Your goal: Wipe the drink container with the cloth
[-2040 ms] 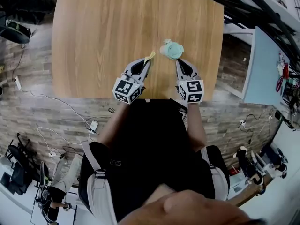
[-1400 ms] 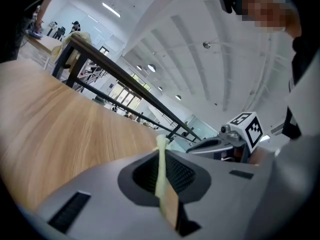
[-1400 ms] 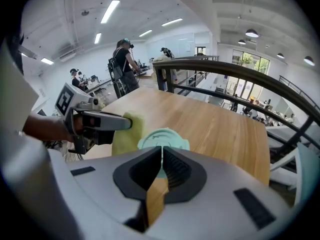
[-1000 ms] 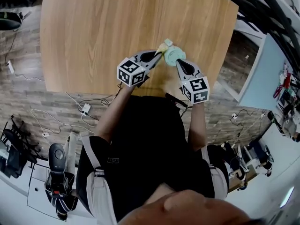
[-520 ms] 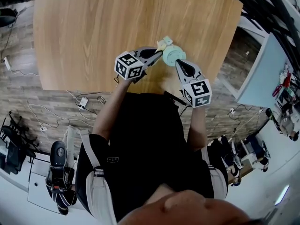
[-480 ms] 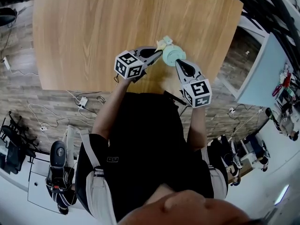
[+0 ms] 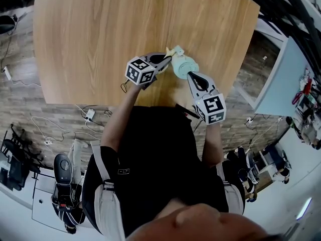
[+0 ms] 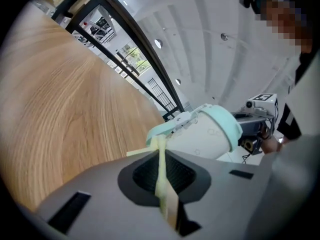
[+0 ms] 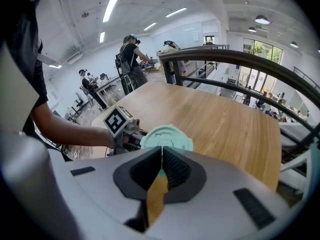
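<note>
The drink container (image 7: 184, 64) is a white cup with a mint lid, held tilted above the wooden table (image 7: 100, 34) near its front edge. My right gripper (image 7: 189, 75) is shut on a thin mint part of it, and the round mint lid (image 9: 166, 137) shows just past the right gripper (image 9: 161, 153). My left gripper (image 7: 168, 59) is shut on a pale yellow cloth (image 7: 176, 50), which lies against the cup's upper left side. In the left gripper view the cloth (image 8: 163, 180) runs up between the shut jaws of the left gripper (image 8: 160, 151) to the cup (image 8: 207, 135).
The table (image 9: 225, 119) stretches away beyond the cup. A black railing (image 9: 240, 59) arches over its far side, and people (image 9: 131, 54) stand at benches behind. A light blue panel (image 7: 281, 74) stands right of the table. Cables (image 7: 90, 115) lie on the floor at the left.
The left gripper swung right and brought the cloth against the cup. Over the last half second the cup and right gripper shifted slightly down and right, with the cloth still on it.
</note>
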Demonstrator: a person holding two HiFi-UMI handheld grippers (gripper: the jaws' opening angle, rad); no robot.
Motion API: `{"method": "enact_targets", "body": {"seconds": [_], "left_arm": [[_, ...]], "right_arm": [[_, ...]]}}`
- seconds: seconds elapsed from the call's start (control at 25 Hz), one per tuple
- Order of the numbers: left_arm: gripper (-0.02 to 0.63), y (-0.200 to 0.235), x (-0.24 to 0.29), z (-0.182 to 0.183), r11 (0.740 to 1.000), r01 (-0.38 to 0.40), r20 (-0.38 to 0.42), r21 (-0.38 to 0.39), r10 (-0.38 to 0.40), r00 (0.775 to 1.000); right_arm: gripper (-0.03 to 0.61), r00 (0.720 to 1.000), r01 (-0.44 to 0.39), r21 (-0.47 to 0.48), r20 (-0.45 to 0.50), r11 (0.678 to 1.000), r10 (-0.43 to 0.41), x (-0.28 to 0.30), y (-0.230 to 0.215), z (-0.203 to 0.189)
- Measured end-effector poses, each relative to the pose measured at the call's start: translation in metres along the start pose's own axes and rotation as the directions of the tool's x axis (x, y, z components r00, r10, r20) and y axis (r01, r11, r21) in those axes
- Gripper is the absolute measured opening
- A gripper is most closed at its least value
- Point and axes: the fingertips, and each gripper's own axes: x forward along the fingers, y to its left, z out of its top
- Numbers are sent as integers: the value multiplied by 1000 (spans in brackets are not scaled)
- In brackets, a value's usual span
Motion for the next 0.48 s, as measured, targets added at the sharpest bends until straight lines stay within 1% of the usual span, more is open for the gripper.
{"method": "enact_targets", "body": {"seconds": [0.2,0.32,0.4,0.48], "left_arm": [[32,16,7,-5,999,-42,-29,-26,41,999],[32,14,7,-7,999,-41,-40,-29,39,998],[32,4,2,-1,1000,-15,-25,-5,15,1000],[32,-10,-4,8,999,9,-14,46,-9,1000]], "right_arm": [[32,1000,2,-16,0,1000,-2,1,0,1],[32,1000,3,-22,-1,1000,-3,-1,2,-1],[32,1000,3,-27,1,1000,-3,-2,3,-1],[32,1000,2,-31,2,1000,-2,-2,2,-1]]}}
